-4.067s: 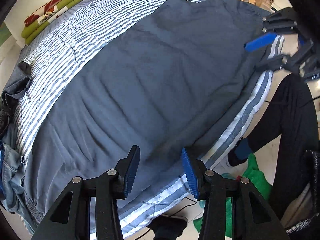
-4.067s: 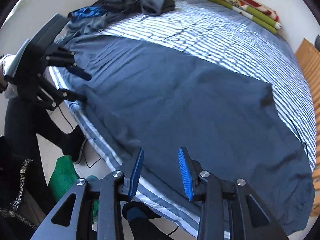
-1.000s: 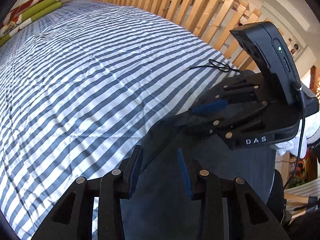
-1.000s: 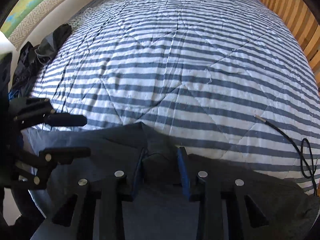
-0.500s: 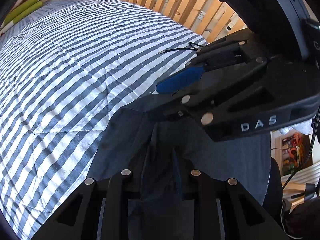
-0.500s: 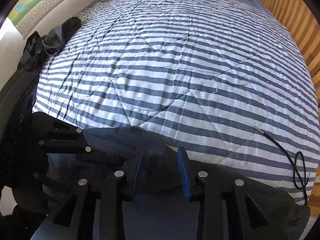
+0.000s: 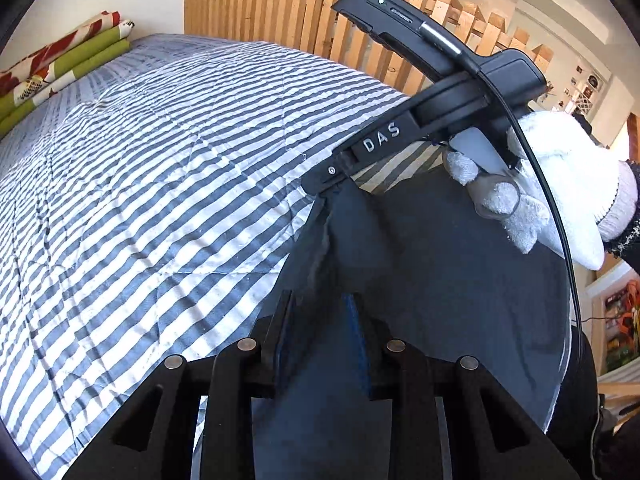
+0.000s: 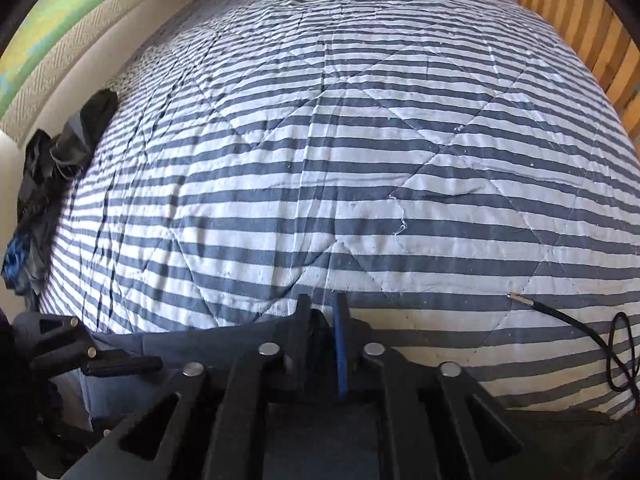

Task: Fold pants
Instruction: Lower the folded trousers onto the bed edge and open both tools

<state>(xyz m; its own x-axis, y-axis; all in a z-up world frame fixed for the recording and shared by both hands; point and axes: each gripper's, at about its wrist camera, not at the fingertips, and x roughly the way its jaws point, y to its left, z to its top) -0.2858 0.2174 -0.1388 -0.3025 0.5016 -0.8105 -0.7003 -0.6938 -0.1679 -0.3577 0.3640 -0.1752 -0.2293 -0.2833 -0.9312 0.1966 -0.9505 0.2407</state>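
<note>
Dark blue pants (image 7: 420, 280) lie at the near edge of the striped bed (image 7: 160, 180). Left gripper (image 7: 318, 320) pinches their cloth while opening slightly; right gripper (image 8: 322, 328) is closing on their edge.

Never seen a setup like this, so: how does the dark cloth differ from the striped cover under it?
The pants are plain dark blue; the bedspread is white and blue-grey striped. The pants cover only the near edge; the bedspread spans the bed. The pants are pinched between gripper fingers; the bedspread lies untouched. Both are soft fabric.

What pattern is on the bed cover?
Blue-grey and white stripes on the bed cover, clearest in the right wrist view.
</note>
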